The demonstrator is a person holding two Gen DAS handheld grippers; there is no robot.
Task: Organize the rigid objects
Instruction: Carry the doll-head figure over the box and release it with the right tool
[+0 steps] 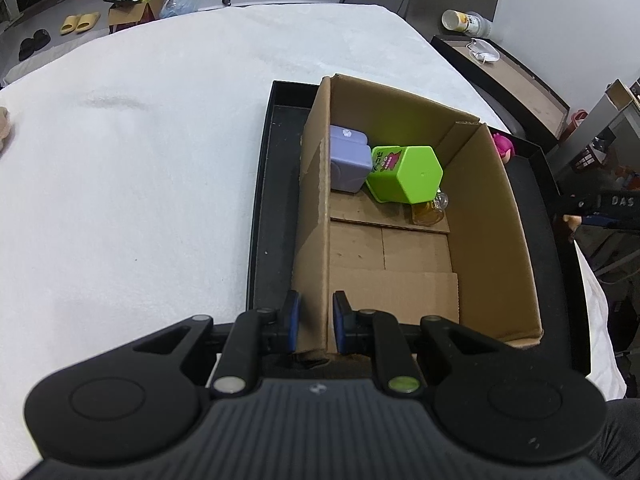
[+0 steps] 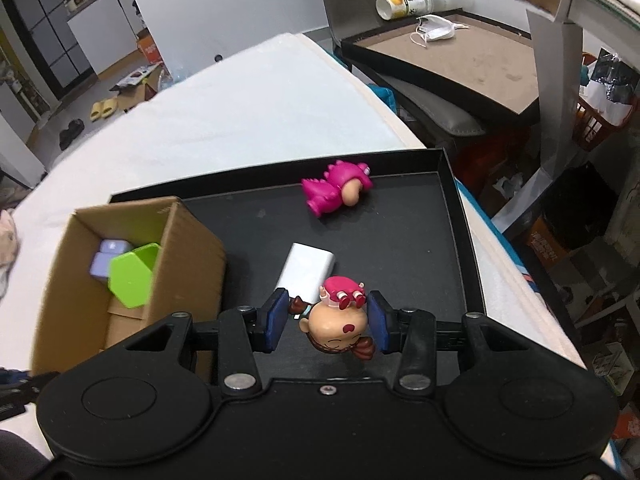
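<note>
Our left gripper point(image 1: 317, 322) has its blue pads on either side of the near left wall of the cardboard box point(image 1: 492, 216); one pad sits outside the wall and one inside, both close against the cardboard, so the jaws look clamped on that wall. Our right gripper point(image 2: 328, 320) has its jaws spread apart around a small figurine with a pink cap point(image 2: 338, 320); the right pad is at or very near the head, while a gap shows on the left side, so the toy is framed but not clamped.

Just beyond the figurine, a white rectangular block point(image 2: 306, 270) lies flat on the black tray point(image 2: 448, 240). Farther back on the tray, a pink dinosaur toy point(image 2: 336, 192) lies on its side near the far rim.

The box stands in the left part of the tray, its top open. In its far end we see a lavender case point(image 1: 348, 160) against the left wall and a green hexagonal container point(image 1: 408, 178) tipped on its side, touching the case. A small clear bottle with amber liquid point(image 1: 430, 210) lies partly under the green container.

The tray rests on a white cloth-covered table point(image 1: 140, 160).
</note>
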